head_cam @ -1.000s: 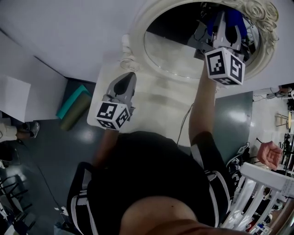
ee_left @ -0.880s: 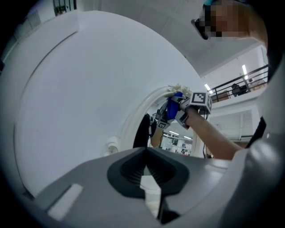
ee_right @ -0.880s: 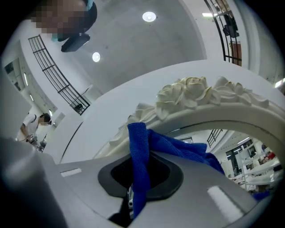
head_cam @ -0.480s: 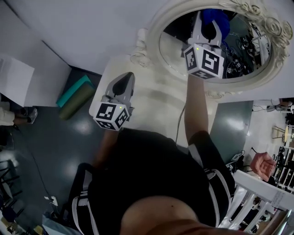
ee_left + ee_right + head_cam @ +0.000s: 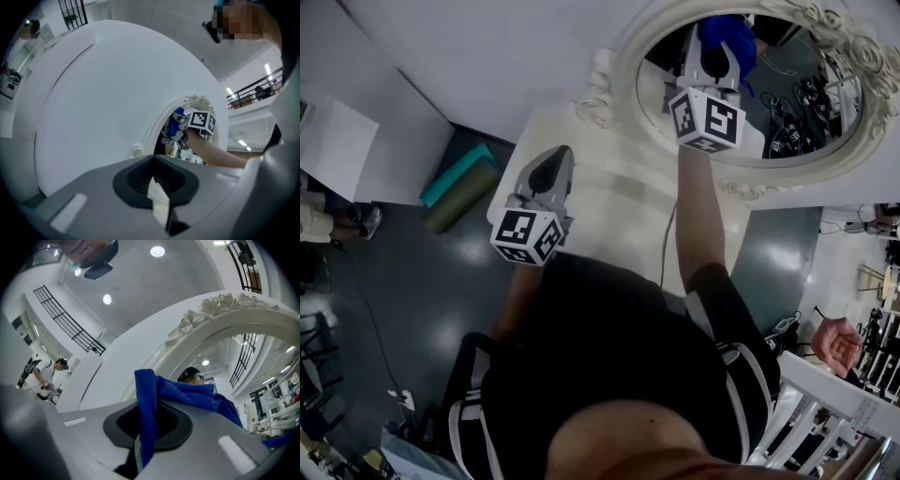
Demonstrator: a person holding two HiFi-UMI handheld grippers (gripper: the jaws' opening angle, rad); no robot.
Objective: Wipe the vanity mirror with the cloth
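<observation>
Over the left edge of the white table top (image 5: 619,211), near its front corner, the left gripper (image 5: 560,156) hangs in the air and points toward the wall. In the left gripper view its jaws are drawn together, with only a thin pale slit between the dark pads. To the right, at the back edge of the table top, the oval mirror (image 5: 802,117) stands in a white carved frame. The right gripper (image 5: 712,47) is raised to the upper left part of the glass, with its marker cube toward the person. Its jaws are clamped on a blue cloth (image 5: 190,397). One fold runs down between the pads, and the rest is bunched over the right jaw and lies at the glass just inside the frame's inner rim.
</observation>
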